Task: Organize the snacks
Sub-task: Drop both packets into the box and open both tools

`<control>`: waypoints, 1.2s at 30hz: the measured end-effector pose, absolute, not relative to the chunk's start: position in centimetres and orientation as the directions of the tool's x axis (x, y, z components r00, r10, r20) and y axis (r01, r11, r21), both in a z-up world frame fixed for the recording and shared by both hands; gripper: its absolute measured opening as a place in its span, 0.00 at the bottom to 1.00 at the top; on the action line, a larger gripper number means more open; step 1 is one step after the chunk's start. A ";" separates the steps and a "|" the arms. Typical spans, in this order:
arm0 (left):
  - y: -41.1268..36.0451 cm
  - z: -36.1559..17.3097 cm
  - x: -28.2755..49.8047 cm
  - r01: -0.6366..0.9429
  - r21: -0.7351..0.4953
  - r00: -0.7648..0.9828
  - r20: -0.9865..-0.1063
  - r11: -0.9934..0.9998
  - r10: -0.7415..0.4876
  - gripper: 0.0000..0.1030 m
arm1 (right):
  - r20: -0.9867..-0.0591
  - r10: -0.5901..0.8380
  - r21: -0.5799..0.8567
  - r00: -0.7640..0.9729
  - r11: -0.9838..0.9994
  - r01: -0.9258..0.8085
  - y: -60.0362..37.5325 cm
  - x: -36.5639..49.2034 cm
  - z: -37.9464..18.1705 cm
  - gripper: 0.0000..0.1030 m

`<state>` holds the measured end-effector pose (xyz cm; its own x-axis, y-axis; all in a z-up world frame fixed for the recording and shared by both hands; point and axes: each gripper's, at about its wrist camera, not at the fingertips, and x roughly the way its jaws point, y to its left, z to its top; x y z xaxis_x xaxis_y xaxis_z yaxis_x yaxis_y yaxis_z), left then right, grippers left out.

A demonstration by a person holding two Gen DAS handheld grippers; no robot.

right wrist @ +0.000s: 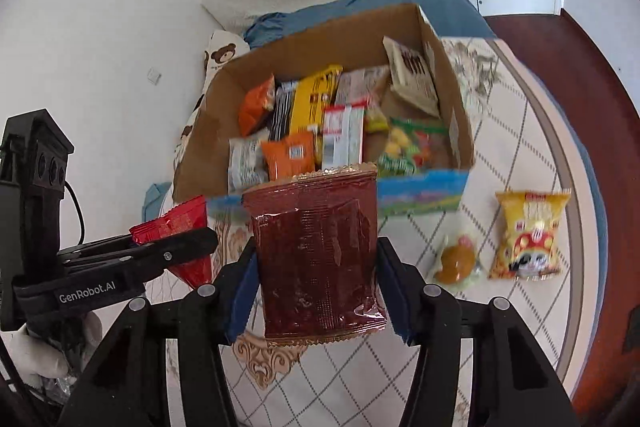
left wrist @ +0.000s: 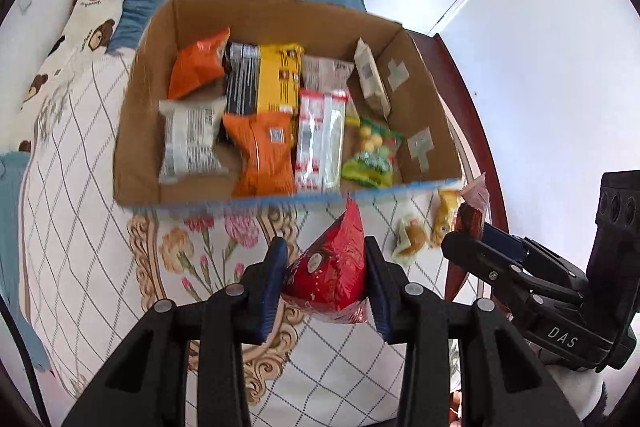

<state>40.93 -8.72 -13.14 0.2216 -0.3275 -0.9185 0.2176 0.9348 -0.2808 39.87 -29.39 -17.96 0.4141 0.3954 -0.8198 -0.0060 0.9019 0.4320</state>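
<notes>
My left gripper (left wrist: 326,267) is shut on a shiny red snack packet (left wrist: 332,267), held above the quilt just short of the cardboard box (left wrist: 136,147). My right gripper (right wrist: 316,267) is shut on a dark brown-red packet (right wrist: 316,259), also raised in front of the box (right wrist: 200,155). The box holds several snacks: orange bags (left wrist: 260,155), a yellow pack (left wrist: 280,79), a white bag (left wrist: 190,141), green candy (left wrist: 372,155). From the left wrist view the right gripper (left wrist: 464,239) appears at the right with its packet. The right wrist view shows the left gripper (right wrist: 200,239) with the red packet (right wrist: 176,223).
On the quilt right of the box lie a yellow snack bag (right wrist: 528,235) and a small clear pack with a brown pastry (right wrist: 458,259). Blue and bear-print pillows (left wrist: 92,11) sit behind the box. A dark red bed edge (right wrist: 580,107) runs along the right; a door (left wrist: 520,27) stands beyond.
</notes>
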 end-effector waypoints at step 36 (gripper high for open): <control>-7.2 -22.4 59.1 0.123 -0.028 0.170 -0.984 0.992 -0.049 0.75 | -0.948 0.152 0.170 0.281 0.985 0.041 -27.9 60.2 -24.5 0.93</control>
<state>59.13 -7.19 -22.39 0.1699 -0.0486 -0.9843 0.1235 0.9920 -0.0277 60.16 -27.91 -24.54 0.2808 0.1515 -0.9477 0.0411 0.9847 0.1696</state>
